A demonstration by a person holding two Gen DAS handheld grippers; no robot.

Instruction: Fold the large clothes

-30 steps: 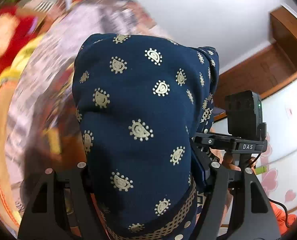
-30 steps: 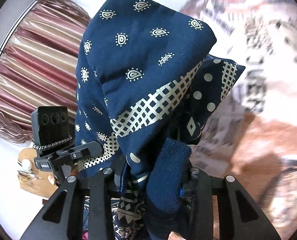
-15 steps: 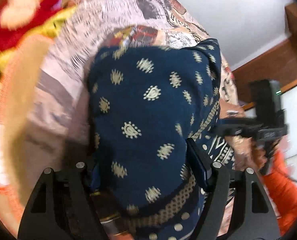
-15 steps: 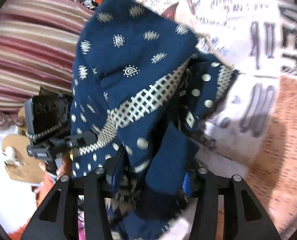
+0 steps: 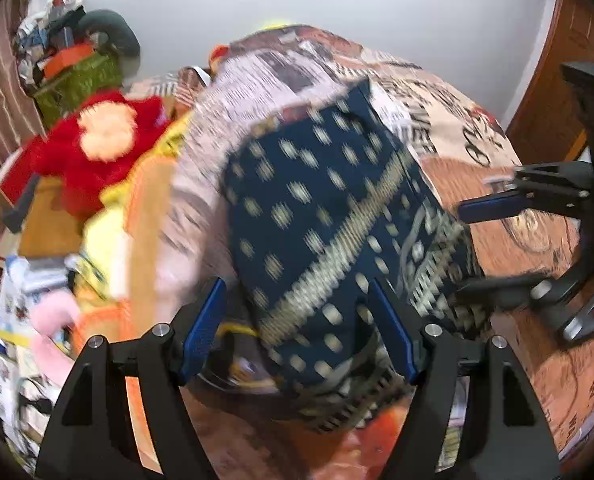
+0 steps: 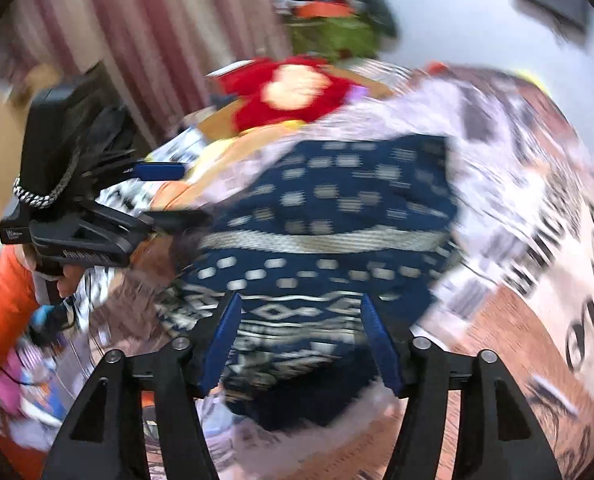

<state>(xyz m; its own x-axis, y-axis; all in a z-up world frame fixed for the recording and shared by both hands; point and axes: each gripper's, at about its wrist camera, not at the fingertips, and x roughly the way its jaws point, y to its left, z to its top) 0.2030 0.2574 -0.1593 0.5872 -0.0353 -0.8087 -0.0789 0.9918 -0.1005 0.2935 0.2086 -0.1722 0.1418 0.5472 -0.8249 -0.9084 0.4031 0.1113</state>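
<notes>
Right wrist view blurs folded garment (image 6: 329, 240) edges.

The folded navy gold-printed cloth (image 5: 329, 232) lies on the newsprint-patterned bedspread (image 5: 449, 120). At its ten o'clock sits the red plush toy (image 5: 97, 152), with the green bag of clutter (image 5: 77, 80) behind that. At three o'clock hovers the right gripper (image 5: 497, 240).
</notes>
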